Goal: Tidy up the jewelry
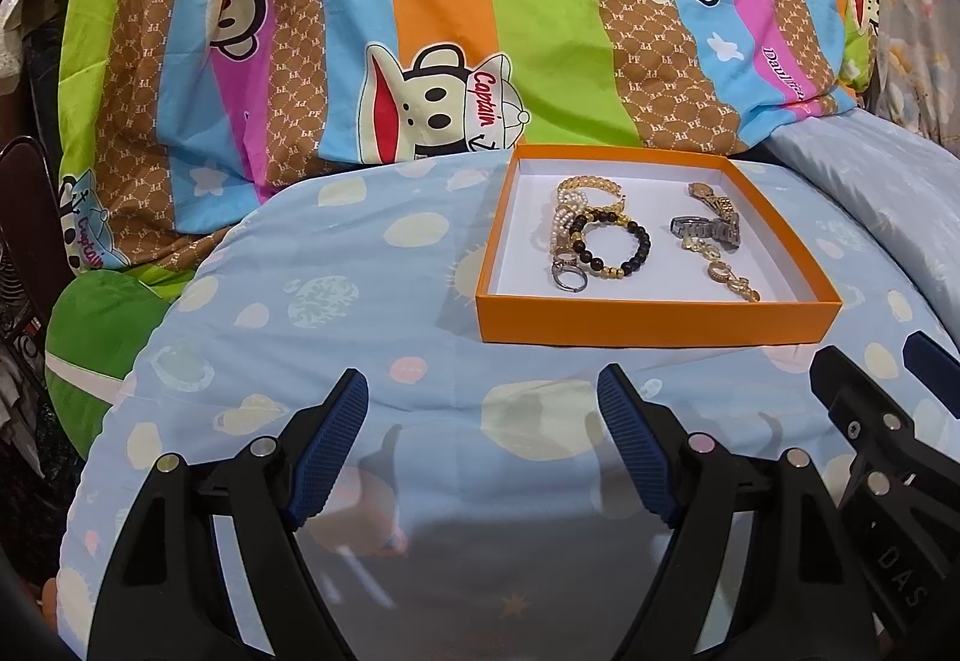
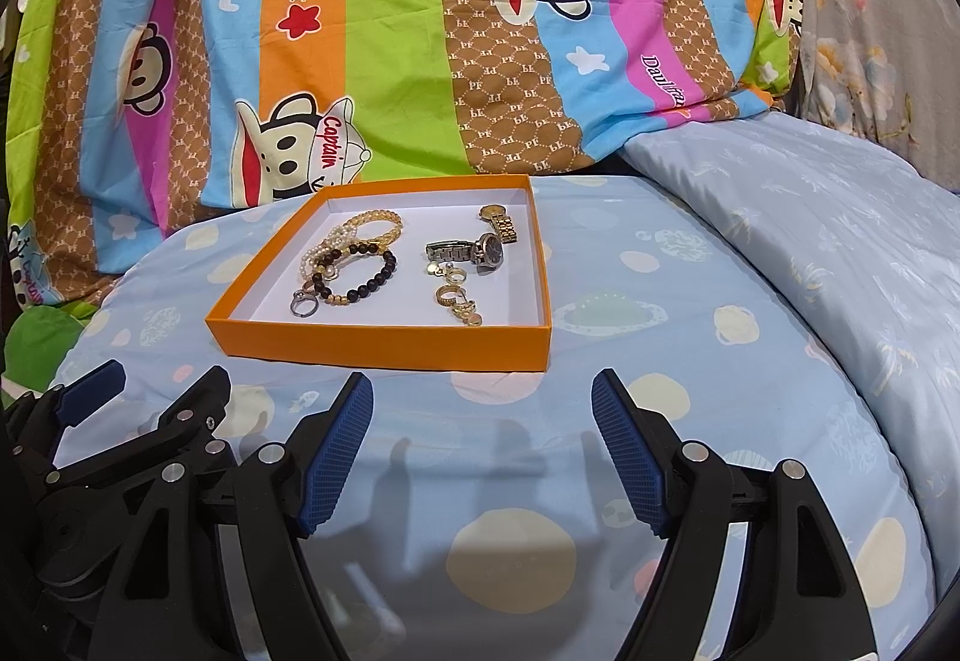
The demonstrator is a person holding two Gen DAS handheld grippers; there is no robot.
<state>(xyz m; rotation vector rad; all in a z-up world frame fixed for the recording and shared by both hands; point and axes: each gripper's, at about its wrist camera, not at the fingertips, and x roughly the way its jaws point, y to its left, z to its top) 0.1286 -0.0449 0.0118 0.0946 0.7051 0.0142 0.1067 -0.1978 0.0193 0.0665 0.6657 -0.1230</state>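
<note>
An orange box [image 1: 654,322] [image 2: 384,346] with a white floor sits on a light blue cushion. Inside on the left lie a black and gold bead bracelet [image 1: 618,247] [image 2: 366,274], pearl and gold bracelets [image 1: 585,190] [image 2: 366,229] and a silver ring [image 1: 567,280] [image 2: 305,305]. On the right lie a silver watch [image 1: 708,230] [image 2: 474,250], a gold watch [image 1: 711,199] [image 2: 501,223] and gold earrings [image 1: 729,280] [image 2: 459,304]. My left gripper [image 1: 483,391] and right gripper [image 2: 483,391] are open and empty, hovering just in front of the box.
The right gripper shows at the right edge of the left wrist view [image 1: 870,421]; the left gripper shows at the left of the right wrist view [image 2: 138,409]. A striped cartoon pillow [image 1: 420,12] [image 2: 390,30] stands behind the box. A pale blue quilt [image 2: 810,241] lies to the right.
</note>
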